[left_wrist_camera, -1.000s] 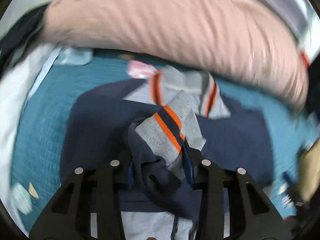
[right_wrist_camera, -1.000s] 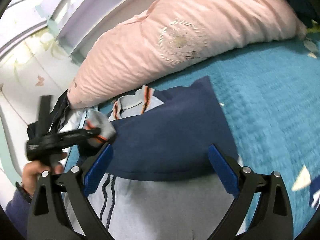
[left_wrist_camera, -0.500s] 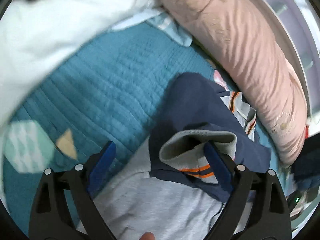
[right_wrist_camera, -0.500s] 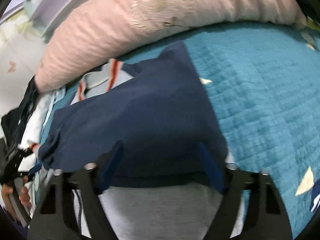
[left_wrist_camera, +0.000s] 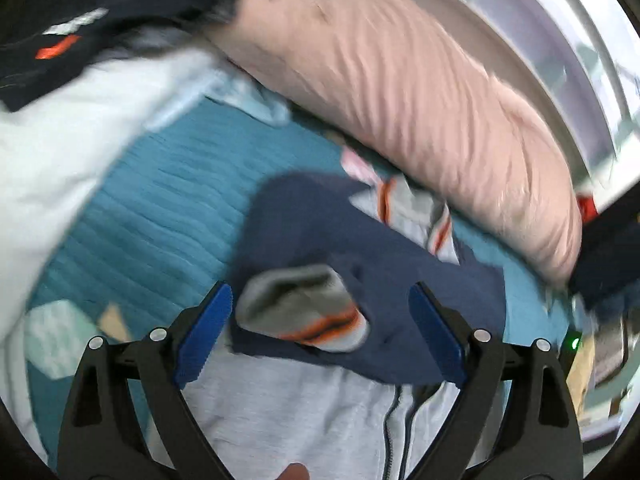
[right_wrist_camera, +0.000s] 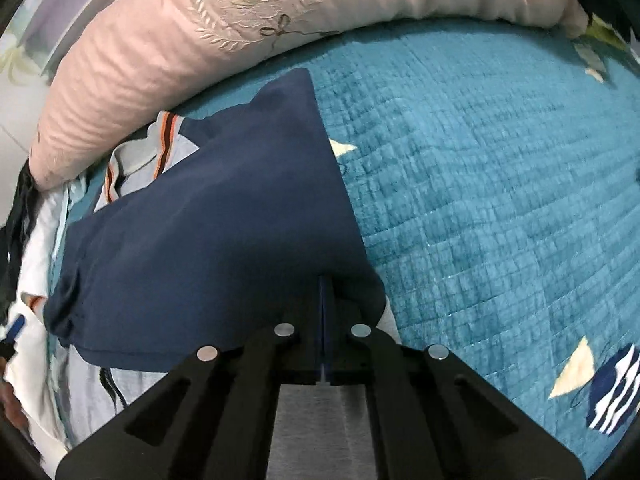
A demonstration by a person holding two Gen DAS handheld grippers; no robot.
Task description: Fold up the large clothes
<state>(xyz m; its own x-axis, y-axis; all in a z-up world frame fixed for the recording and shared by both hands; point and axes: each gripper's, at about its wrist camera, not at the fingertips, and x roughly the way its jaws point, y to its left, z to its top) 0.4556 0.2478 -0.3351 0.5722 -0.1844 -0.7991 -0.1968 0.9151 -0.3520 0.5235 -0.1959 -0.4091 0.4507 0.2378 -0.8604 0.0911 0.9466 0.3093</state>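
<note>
Lying on the teal quilt (right_wrist_camera: 480,160), just below the long pink pillow (right_wrist_camera: 168,52), the navy and grey zip jacket (right_wrist_camera: 208,220) is seen with its navy sleeves folded across the grey body. The right gripper (right_wrist_camera: 323,312) is shown fully closed, its blue pads pressed together with no gap, at the right lower corner of the folded navy sleeve; the cloth is draped against the fingertips, and it cannot be told for certain whether a fold is pinched between them. The left gripper (left_wrist_camera: 320,332) is held wide open, nothing being clasped; between its spread blue pads (left_wrist_camera: 202,332) the grey cuff with orange stripes (left_wrist_camera: 304,312) is seen resting on the jacket, apart from both pads. The striped collar (left_wrist_camera: 412,216) is tucked near the pillow. A heap of white cloth (left_wrist_camera: 68,152) is piled at the quilt's left.
</note>
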